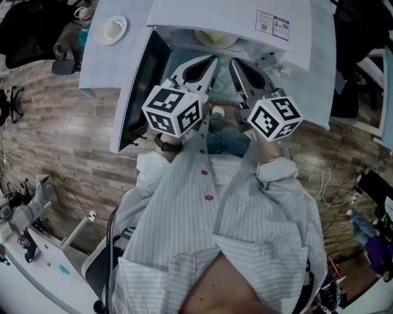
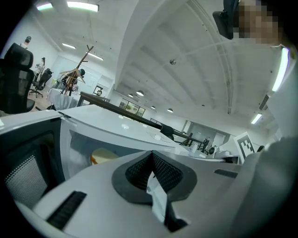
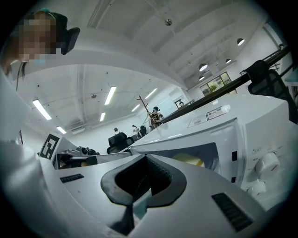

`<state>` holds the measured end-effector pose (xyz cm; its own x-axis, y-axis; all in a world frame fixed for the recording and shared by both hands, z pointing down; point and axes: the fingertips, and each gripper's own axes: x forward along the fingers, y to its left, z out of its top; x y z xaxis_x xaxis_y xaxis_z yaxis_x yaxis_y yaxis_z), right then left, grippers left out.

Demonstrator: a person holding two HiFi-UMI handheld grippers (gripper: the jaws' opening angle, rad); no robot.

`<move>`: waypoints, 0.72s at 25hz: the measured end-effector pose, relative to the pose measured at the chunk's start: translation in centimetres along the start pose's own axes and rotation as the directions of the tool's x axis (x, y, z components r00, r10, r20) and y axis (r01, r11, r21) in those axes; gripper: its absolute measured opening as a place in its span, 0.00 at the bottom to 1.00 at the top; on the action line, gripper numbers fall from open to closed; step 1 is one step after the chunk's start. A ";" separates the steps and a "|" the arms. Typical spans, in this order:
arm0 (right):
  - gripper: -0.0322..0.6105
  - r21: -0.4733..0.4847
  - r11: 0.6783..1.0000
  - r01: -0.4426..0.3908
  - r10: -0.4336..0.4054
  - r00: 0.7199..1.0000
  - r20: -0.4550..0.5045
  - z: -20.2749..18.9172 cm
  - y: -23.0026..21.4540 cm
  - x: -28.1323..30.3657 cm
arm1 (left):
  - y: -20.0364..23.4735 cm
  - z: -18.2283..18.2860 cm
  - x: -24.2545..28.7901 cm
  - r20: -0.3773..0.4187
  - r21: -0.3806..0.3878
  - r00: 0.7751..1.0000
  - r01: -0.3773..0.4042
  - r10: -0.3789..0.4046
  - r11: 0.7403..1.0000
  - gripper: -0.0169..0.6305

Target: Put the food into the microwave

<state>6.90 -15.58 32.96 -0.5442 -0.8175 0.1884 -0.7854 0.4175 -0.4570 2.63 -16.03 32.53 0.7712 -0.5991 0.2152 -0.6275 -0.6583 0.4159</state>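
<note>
A white microwave (image 1: 245, 18) stands on a pale table with its dark-glass door (image 1: 140, 92) swung open to the left. Inside sits a pale plate of yellowish food (image 1: 215, 38), seen also in the left gripper view as food (image 2: 103, 155) and in the right gripper view as food (image 3: 188, 160). My left gripper (image 1: 210, 60) is shut and empty, held in front of the opening. My right gripper (image 1: 234, 61) hangs beside it, shut on nothing too. The left gripper (image 2: 152, 154) and right gripper (image 3: 145, 159) both show their ribbed pads pressed together.
A small white dish (image 1: 112, 29) rests on the table (image 1: 98, 67) left of the microwave. The control knobs (image 3: 269, 163) are on the microwave's right side. Wooden floor, office chairs and cables surround the table.
</note>
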 end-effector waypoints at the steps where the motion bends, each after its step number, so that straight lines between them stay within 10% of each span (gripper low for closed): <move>1: 0.10 -0.001 1.000 0.000 0.000 1.000 -0.003 -0.1 0.0 0.0 | 0.0 0.0 0.0 0.000 0.001 1.000 0.000 0.000 1.000 0.04; 18: 0.10 0.017 1.000 -0.014 0.014 1.000 -0.021 -0.6 -0.3 0.1 | -0.1 -0.6 0.5 -0.013 -0.012 1.000 -0.002 0.002 1.000 0.04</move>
<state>6.88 -15.56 33.66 -0.5612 -0.8031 0.2001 -0.7729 0.4220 -0.4739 3.11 -16.02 33.13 0.7711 -0.5948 0.2272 -0.6280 -0.6515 0.4256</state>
